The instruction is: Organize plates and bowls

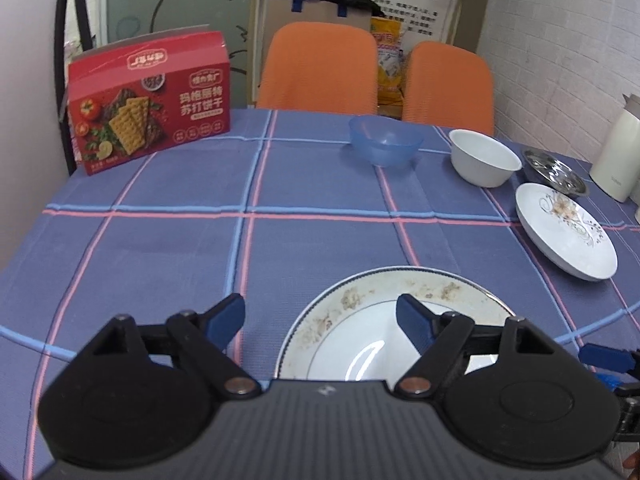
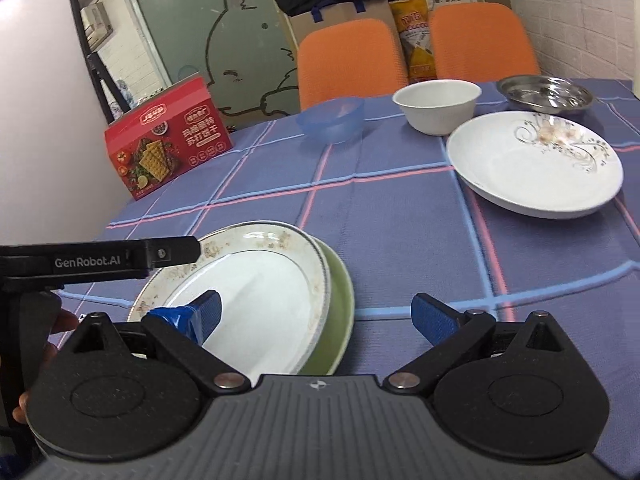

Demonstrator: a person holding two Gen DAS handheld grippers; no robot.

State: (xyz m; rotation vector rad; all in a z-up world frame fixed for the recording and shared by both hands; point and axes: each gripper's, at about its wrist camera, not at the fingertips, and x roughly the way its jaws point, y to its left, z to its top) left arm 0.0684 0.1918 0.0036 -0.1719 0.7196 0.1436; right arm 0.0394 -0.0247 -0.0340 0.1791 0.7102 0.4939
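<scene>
A white plate with a worn patterned rim [image 1: 360, 320] [image 2: 264, 280] lies on a green plate [image 2: 340, 320] near the table's front edge. My left gripper [image 1: 320, 316] is open, with its right finger over this plate and its left finger over the cloth. My right gripper [image 2: 318, 314] is open too, straddling the stack's right edge without pressing it. Farther back are a white floral plate [image 1: 564, 232] [image 2: 532, 164], a white bowl [image 1: 484, 158] [image 2: 438, 106], a blue plastic bowl [image 1: 384, 140] [image 2: 332, 120] and a steel dish [image 1: 556, 172] [image 2: 544, 94].
A red cracker box [image 1: 148, 100] [image 2: 168, 140] stands at the back left of the blue checked tablecloth [image 1: 320, 200]. Two orange chairs [image 1: 320, 68] [image 2: 480, 40] sit behind the table. A cream jug [image 1: 616, 152] stands at the far right by the brick wall.
</scene>
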